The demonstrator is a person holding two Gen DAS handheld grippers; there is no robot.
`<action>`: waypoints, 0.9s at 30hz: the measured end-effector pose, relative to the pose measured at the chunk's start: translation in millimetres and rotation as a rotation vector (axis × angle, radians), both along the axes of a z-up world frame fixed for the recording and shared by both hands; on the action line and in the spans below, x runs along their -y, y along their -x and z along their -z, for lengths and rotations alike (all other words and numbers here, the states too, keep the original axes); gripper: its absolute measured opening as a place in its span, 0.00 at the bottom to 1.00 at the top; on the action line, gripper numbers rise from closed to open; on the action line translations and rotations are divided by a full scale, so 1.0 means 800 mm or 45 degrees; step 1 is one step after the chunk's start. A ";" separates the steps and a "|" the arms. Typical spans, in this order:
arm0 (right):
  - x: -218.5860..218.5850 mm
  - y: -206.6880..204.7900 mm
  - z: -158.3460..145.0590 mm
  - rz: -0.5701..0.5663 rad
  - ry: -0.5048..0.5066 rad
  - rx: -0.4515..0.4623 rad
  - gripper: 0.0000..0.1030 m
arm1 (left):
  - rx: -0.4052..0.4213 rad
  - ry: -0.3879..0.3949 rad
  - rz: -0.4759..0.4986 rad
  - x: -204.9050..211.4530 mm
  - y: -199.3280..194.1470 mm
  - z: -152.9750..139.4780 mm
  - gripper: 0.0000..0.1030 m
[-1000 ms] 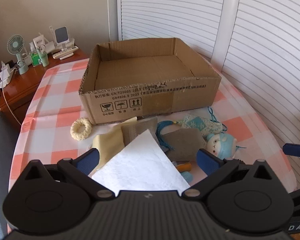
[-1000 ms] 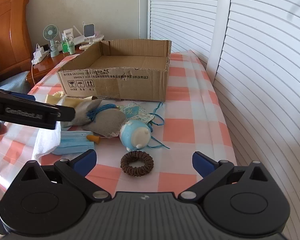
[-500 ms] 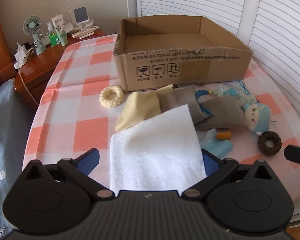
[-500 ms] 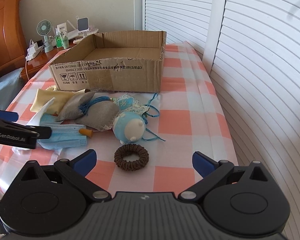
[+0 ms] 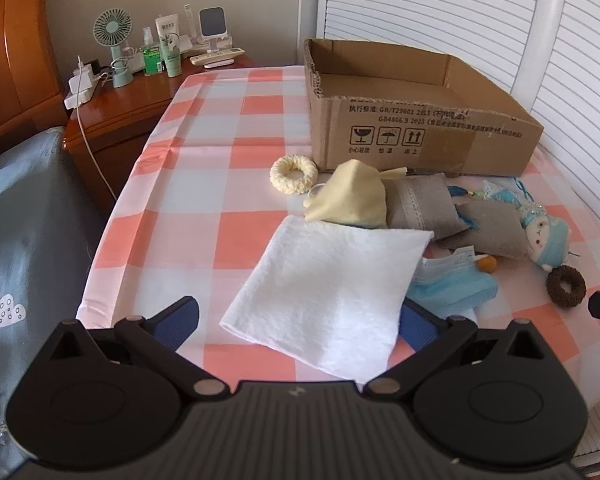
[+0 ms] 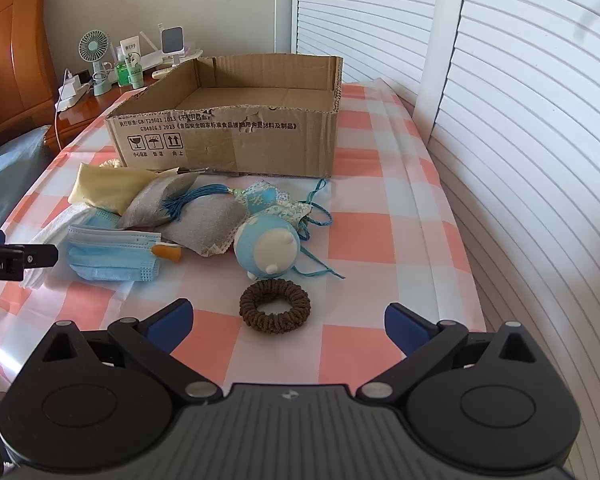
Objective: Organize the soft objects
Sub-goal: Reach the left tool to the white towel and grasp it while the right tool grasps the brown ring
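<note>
Towel (image 5: 328, 296) lies between left tool's (image 5: 298, 322) spread fingers.

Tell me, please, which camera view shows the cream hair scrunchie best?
The left wrist view: the cream hair scrunchie lies fully visible on the checked cloth, near the cardboard box corner. In the right wrist view only a sliver peeks out behind the yellow pouch.

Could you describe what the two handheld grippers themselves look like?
Both look alike: the left gripper and the right gripper have matte black bodies with ribbed centres, two round discs, silver pivot pins and angled black links ending in blue ribbed fingers. White lettering ending "obot.AI" marks the left one's side. No cables or sleeves show.
</note>
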State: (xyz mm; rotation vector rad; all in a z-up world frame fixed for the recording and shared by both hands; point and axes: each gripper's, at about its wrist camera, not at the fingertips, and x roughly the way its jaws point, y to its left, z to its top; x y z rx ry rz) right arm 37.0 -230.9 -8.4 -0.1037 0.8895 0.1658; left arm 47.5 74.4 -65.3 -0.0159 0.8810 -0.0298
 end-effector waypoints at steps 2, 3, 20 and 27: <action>-0.001 0.000 0.001 -0.002 -0.003 -0.002 1.00 | -0.002 -0.004 0.015 0.002 -0.001 0.003 0.99; -0.001 0.000 0.001 -0.005 -0.003 -0.002 1.00 | -0.009 -0.004 0.019 0.002 -0.002 0.006 0.99; 0.007 -0.003 0.046 -0.095 0.037 -0.041 1.00 | -0.068 -0.014 0.065 -0.001 -0.007 0.037 1.00; 0.002 -0.008 0.059 -0.140 0.030 -0.031 1.00 | -0.085 -0.026 0.139 -0.007 -0.020 0.029 0.99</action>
